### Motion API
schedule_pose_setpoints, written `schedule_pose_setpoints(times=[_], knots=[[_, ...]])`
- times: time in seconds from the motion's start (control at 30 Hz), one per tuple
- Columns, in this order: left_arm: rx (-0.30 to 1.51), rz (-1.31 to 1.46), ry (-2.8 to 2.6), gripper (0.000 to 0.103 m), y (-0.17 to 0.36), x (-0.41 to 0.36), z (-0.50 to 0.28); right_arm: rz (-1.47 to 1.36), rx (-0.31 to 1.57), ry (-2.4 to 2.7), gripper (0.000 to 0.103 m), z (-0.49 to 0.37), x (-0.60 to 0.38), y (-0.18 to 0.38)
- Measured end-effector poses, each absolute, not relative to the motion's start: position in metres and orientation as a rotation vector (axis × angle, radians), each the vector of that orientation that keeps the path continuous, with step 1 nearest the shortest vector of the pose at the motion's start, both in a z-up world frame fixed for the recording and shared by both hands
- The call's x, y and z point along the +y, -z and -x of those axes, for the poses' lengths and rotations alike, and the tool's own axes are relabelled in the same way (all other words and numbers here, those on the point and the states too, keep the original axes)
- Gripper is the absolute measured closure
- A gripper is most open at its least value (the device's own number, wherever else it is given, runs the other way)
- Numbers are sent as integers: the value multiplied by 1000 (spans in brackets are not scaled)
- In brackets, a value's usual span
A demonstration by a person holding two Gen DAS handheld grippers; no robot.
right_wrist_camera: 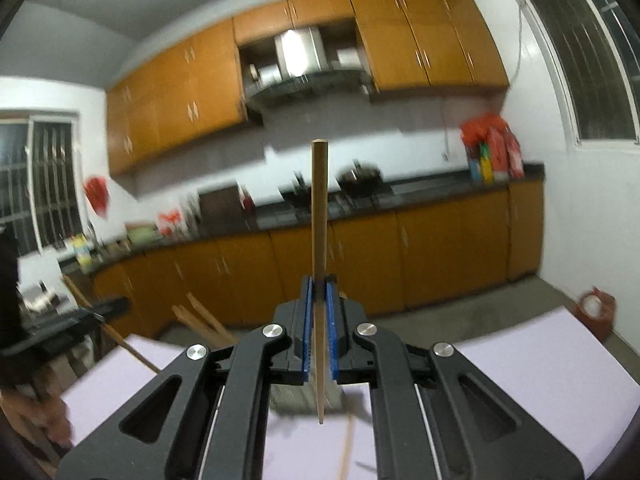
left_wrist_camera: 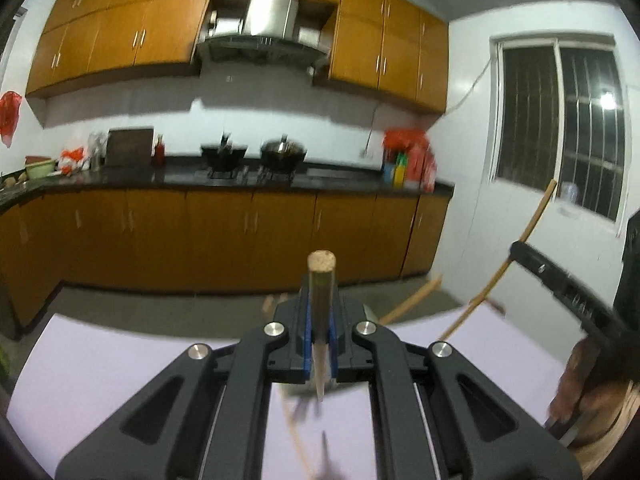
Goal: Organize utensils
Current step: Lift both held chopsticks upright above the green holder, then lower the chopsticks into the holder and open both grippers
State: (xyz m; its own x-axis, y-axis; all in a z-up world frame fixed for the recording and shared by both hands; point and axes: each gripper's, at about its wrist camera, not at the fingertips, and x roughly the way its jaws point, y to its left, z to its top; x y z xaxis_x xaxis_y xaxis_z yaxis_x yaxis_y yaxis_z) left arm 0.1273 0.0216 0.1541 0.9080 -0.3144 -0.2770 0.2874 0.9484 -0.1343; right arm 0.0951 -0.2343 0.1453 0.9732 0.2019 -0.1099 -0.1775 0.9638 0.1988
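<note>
My left gripper (left_wrist_camera: 320, 312) is shut on a wooden chopstick (left_wrist_camera: 322, 276). The chopstick stands nearly upright between the blue pads, thick end up, held high over the lilac table (left_wrist_camera: 100, 368). My right gripper (right_wrist_camera: 319, 284) is shut on a second, longer chopstick (right_wrist_camera: 319, 208), also upright with its thin tip hanging down. From the left wrist view, the right gripper (left_wrist_camera: 520, 252) and its chopstick (left_wrist_camera: 534, 222) show at the right. A blurred grey container (right_wrist_camera: 296, 404) sits below the jaws, with loose chopsticks (right_wrist_camera: 347, 444) lying on the table near it.
Across the floor runs a dark kitchen counter (left_wrist_camera: 340, 178) with two woks (left_wrist_camera: 282, 152) over orange cabinets. Wooden slats (right_wrist_camera: 204, 320) rise beyond the table's far edge. A red bag (right_wrist_camera: 596, 310) sits on the floor at the right. A person's hand (left_wrist_camera: 584, 384) holds the right tool.
</note>
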Motion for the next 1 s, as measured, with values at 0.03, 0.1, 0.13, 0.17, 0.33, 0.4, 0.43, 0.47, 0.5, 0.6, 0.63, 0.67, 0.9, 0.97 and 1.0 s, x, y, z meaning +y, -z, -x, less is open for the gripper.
schedule_pose_setpoints(times=[0.03, 0.1, 0.13, 0.17, 0.33, 0.4, 0.43, 0.47, 0.5, 0.6, 0.63, 0.67, 0.9, 0.97, 1.0], knots=[[271, 99, 304, 96, -161, 17, -131, -192, 105, -195, 96, -97, -233, -149], [222, 98, 282, 96, -170, 8, -141, -201, 54, -197, 96, -110, -225, -154], [202, 97, 268, 96, -173, 4, -146, -202, 45, -194, 96, -116, -224, -153], [182, 95, 249, 96, -174, 0, -154, -202, 33, -185, 96, -125, -221, -151], [145, 95, 206, 96, -158, -10, -189, -198, 49, -168, 96, -166, -213, -128], [145, 114, 208, 96, -152, -12, -198, -193, 81, -161, 96, -178, -212, -116], [142, 130, 214, 96, -146, -13, -203, -190, 98, -158, 96, -183, -211, -110], [141, 130, 212, 96, -143, -14, -206, -189, 114, -155, 96, -188, -211, -106], [139, 129, 212, 96, -139, -16, -210, -189, 124, -155, 96, -189, -210, -104], [142, 109, 212, 96, -131, -21, -220, -185, 153, -158, 96, -191, -208, -94], [151, 109, 214, 96, -126, -22, -223, -181, 161, -159, 96, -191, -208, -92], [158, 109, 211, 96, -122, -23, -222, -176, 173, -162, 96, -191, -207, -89], [207, 138, 214, 82, -112, -17, -221, -160, 215, -186, 63, -185, -205, -89], [202, 135, 214, 81, -117, -15, -215, -155, 206, -182, 61, -177, -208, -94], [199, 134, 212, 80, -120, -13, -211, -155, 205, -180, 61, -177, -209, -97]])
